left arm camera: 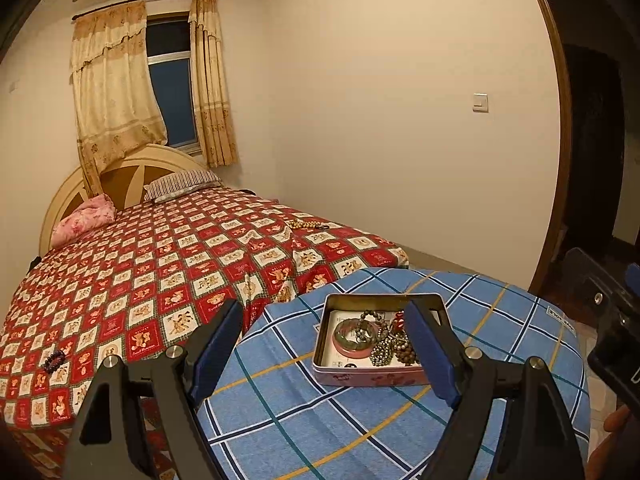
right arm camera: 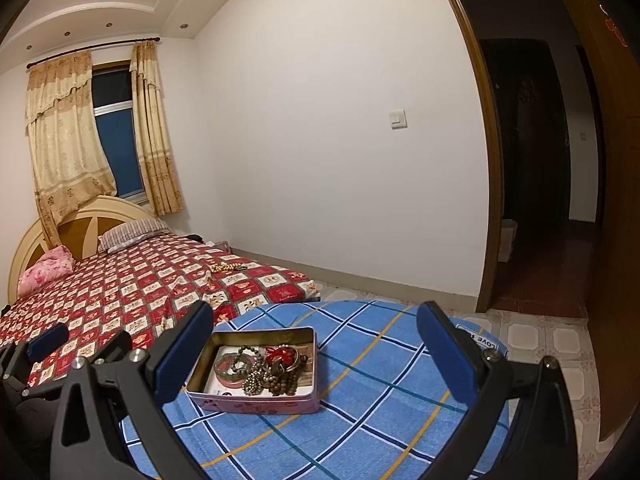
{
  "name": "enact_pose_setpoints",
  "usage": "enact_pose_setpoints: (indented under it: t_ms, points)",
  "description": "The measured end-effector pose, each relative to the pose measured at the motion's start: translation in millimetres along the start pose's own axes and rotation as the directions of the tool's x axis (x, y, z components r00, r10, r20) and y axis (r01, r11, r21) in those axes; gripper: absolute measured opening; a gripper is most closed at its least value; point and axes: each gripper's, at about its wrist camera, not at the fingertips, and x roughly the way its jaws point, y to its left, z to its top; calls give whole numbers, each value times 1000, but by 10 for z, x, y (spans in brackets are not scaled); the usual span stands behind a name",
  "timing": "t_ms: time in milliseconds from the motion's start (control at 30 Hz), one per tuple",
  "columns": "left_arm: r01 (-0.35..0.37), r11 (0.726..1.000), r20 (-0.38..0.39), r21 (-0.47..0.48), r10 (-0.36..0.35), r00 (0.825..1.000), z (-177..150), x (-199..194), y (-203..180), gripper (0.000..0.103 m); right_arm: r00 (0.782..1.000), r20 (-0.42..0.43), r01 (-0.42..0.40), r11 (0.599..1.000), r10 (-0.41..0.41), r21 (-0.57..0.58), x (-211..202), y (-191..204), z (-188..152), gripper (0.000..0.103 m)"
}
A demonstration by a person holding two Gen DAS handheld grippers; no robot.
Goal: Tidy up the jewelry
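An open pink tin [left arm camera: 320, 354] sits on a round table under a blue plaid cloth [left arm camera: 500, 344]. In it lie a green and pink bangle [left arm camera: 352, 338], several bead bracelets [left arm camera: 386, 354] and a red knotted piece [left arm camera: 398, 320]. My left gripper [left arm camera: 325, 307] hovers just before the tin, open, with nothing between its pads. In the right wrist view the tin [right arm camera: 264, 333] holds the bangle [right arm camera: 232, 370], the beads [right arm camera: 280, 380] and the red piece [right arm camera: 280, 354]. My right gripper [right arm camera: 316, 309] is open and empty, a little short of the tin.
Left of the table is a bed with a red patterned cover [left arm camera: 140, 272]. On it lie a golden bead string [left arm camera: 306, 224] [right arm camera: 226, 267] and a dark bead bracelet [left arm camera: 54, 361]. To the right are a tiled floor [right arm camera: 540, 344] and a dark doorway [right arm camera: 532, 160].
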Motion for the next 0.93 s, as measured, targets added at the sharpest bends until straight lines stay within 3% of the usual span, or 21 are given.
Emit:
enact_pose_setpoints:
  t_ms: [433, 500, 600, 933]
  points:
    - [-3, 1000, -22, 1, 3, 1000, -43, 132, 5, 83, 1000, -20, 9, 1000, -9, 5, 54, -26, -31, 103]
    - [23, 1000, -39, -5, -23, 999, -57, 191, 23, 83, 1000, -23, 14, 1000, -14, 0, 72, -32, -32, 103]
    - [79, 997, -55, -23, -81, 995, -114, 280, 77, 83, 998, -43, 42, 999, -42, -9, 163, -80, -53, 103]
    - [26, 999, -144, -23, -30, 989, -262, 619, 151, 83, 964, -160, 216, 976, -214, -4, 665, -574, -245, 103]
